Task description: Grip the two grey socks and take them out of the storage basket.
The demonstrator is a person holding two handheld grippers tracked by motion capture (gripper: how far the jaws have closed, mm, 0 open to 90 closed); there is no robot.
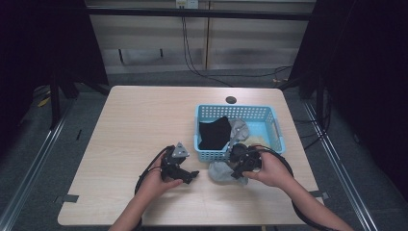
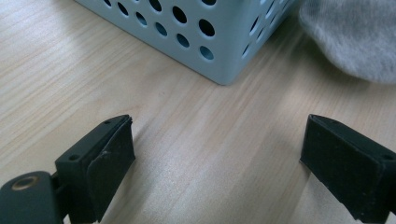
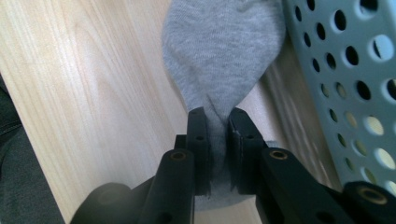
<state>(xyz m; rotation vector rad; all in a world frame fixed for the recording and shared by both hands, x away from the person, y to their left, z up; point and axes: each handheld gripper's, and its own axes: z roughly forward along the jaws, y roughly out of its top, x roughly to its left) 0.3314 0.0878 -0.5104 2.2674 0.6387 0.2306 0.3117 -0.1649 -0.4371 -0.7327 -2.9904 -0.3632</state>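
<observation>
Right gripper: jaws pinched tight on a grey sock, cloth bunched between the pads. The rest of the sock fans out ahead of the jaws and lies on the table, just beside the near wall of the blue basket. From above, the sock sits in front of the basket, outside it, with my right gripper low over it.

Left gripper: jaws wide apart, nothing between them, only bare wood. It hangs close to the table, pointed at the basket's near corner, with the sock's edge off to the upper right of that view. From above, the left gripper sits left of the sock, near but not touching.

Inside the basket: a black cloth, another grey piece and something pale yellow.

My read: this is sock sorting at the basket and I'm in the handling step on one grey sock. I can't tell whether it's going in or coming out.

Next move, either way:
- keep the pinch firm, since the cloth is thin and limp
- to load it: lift until the dangling end clears the rim, then carry it over and release
- to lay it flat: bring the left jaws to the free end and pull it straight

Risk: the trailing end snags on the basket wall.
</observation>
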